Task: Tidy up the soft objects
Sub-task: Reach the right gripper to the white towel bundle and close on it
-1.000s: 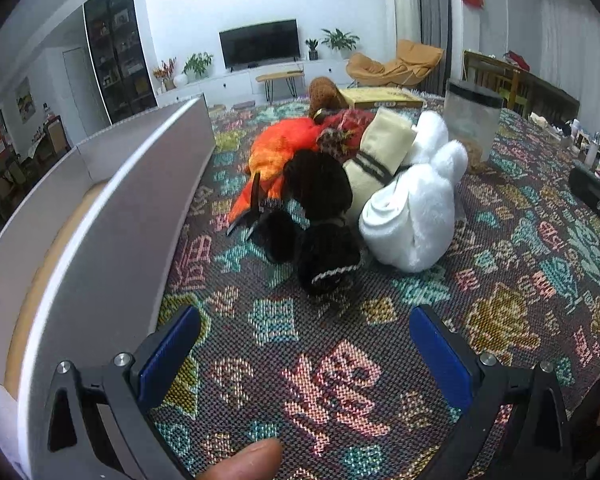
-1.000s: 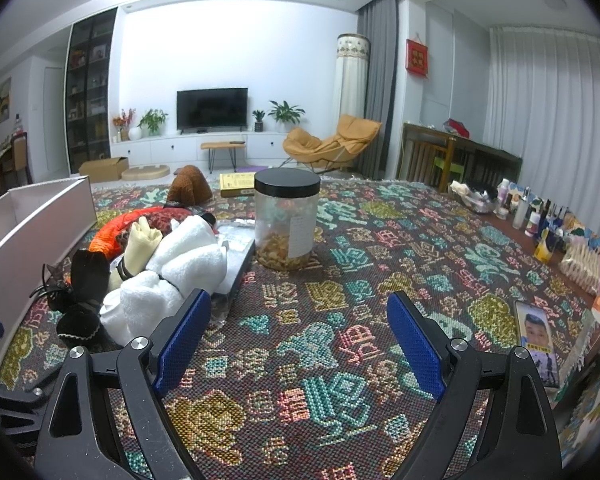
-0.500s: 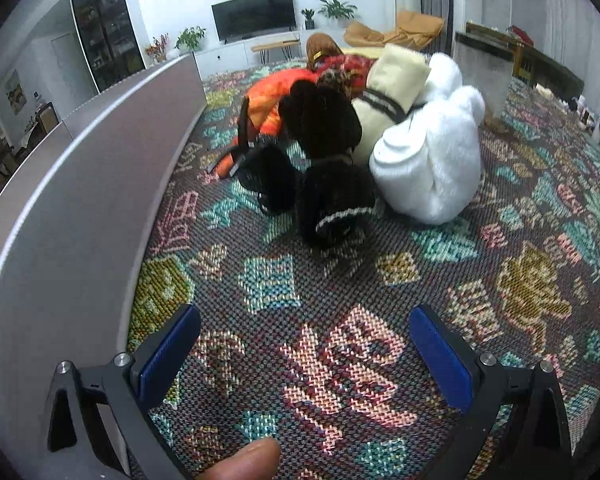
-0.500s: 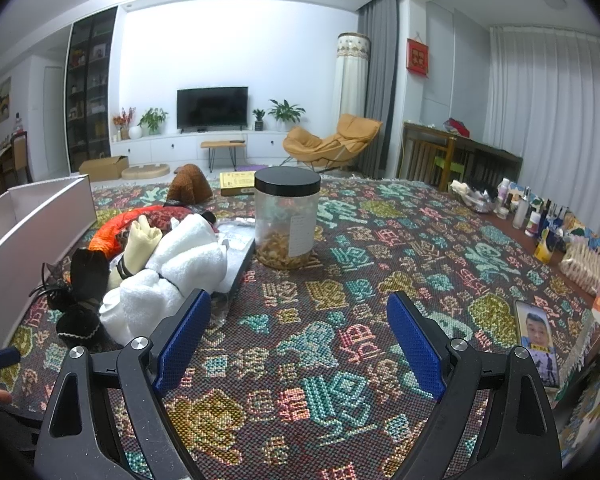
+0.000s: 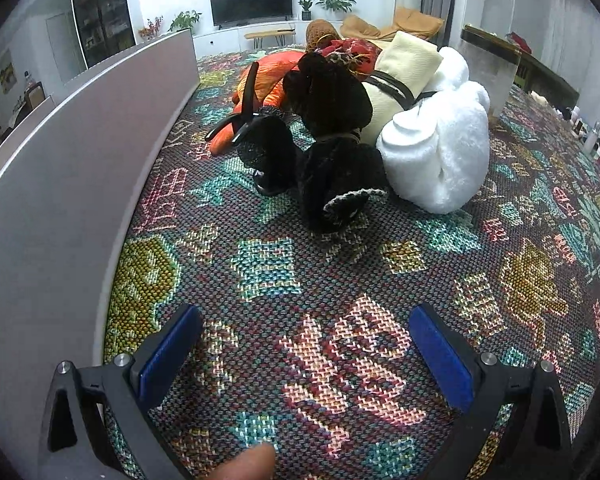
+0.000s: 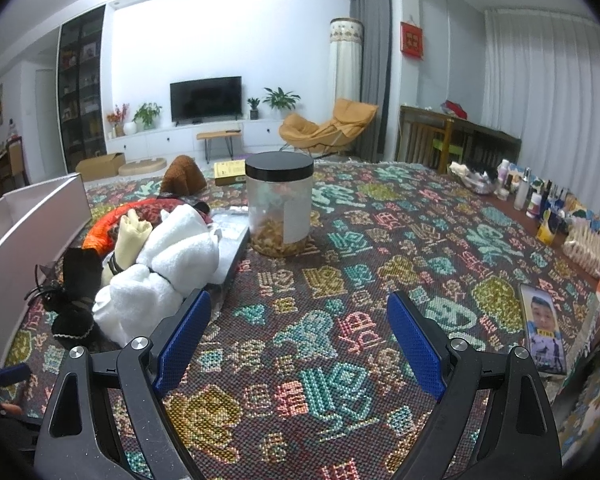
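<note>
the patterned cloth (image 6: 340,280) covering the surface carries woven chinese-style characters in teal, pink, red and yellow; none reads with certainty. a red square hanging (image 6: 411,39) on the far wall bears a gold motif, too small to read. the jar label (image 6: 296,220) shows blank white. the yellow box (image 6: 229,170) carries dark print, illegible.
</note>
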{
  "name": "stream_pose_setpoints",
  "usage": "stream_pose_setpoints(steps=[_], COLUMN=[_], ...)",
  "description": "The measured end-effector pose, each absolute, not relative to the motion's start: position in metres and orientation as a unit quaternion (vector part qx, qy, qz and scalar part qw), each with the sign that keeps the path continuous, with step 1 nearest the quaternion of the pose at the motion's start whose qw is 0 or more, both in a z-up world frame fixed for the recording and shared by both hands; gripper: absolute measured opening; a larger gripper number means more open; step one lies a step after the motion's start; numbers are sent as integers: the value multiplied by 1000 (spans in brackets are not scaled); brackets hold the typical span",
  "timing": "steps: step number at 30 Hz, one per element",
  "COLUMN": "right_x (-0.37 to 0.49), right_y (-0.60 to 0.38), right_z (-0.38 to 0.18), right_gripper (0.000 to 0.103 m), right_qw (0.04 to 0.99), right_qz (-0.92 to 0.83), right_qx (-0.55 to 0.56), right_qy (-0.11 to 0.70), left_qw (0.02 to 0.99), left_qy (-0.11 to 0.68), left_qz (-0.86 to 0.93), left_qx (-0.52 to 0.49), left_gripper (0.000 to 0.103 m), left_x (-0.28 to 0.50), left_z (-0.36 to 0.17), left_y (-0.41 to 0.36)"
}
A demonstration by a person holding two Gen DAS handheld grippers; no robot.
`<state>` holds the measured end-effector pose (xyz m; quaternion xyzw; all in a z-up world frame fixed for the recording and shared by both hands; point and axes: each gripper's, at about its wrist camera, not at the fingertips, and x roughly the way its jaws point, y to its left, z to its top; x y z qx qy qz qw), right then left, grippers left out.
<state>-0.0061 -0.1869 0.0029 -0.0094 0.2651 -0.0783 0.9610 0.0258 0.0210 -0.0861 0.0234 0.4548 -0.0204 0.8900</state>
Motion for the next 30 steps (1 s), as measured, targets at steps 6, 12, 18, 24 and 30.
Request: stream_pose_setpoints(steps=[6, 12, 18, 24, 30], right_x=[-2, 11, 52, 122, 133], right_y=[-182, -174, -163, -135, -150], right_z=[1, -8, -10, -20, -42], right_gripper=[91, 91, 91, 90, 40], right_qw=[959, 948, 911, 878, 847], right_qz=[-69, -17, 100, 131, 151], right_qx=[-22, -25, 77, 104, 139], right_qy=[275, 317, 393, 448, 491], left_qw=[885, 884, 886, 887, 889], left_qy=[464, 467, 463, 460, 456], left_qz=[-22, -24, -31, -35, -39], left_qx=[18, 17, 13, 15, 16], left_gripper=[103, 103, 103, 103, 103], left_x=[28, 30, 28, 26, 21], left_z=[-86, -86, -86, -87, -87], left_y=[24, 24, 25, 25, 26])
